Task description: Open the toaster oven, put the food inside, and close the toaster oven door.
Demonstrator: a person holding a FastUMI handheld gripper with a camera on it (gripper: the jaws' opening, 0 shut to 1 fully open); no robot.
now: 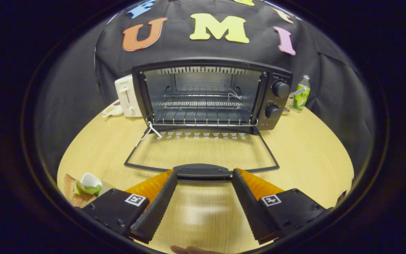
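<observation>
A: What is the hand-held gripper doing?

B: Its two fingers are standing spread wide apart, and the door handle is sitting right between their tips. The handle seems to be filling the gap from one tip to the other, but I cannot tell whether both fingers are actually pressing on it.

A: And the toaster oven?

B: It is standing on the tabletop beyond the fingers, against the booth's black cloth wall. Its glass door is lying folded all the way down, flat over the wood, with the handle at the edge nearest the gripper. The chamber is showing a wire rack inside, and two knobs are sitting one above the other on the oven's right panel. A white string is hanging near the door's left hinge.

A: Where is the food?

B: The food, something like a sandwich with green leaf, is lying on the tabletop just beside the left finger, well apart from the oven.

A: Anything else around?

B: A white toaster is standing just left of the oven with a small dish beside it, and a green-labelled bottle is standing to the oven's right. A fingertip is showing behind the gripper.
</observation>
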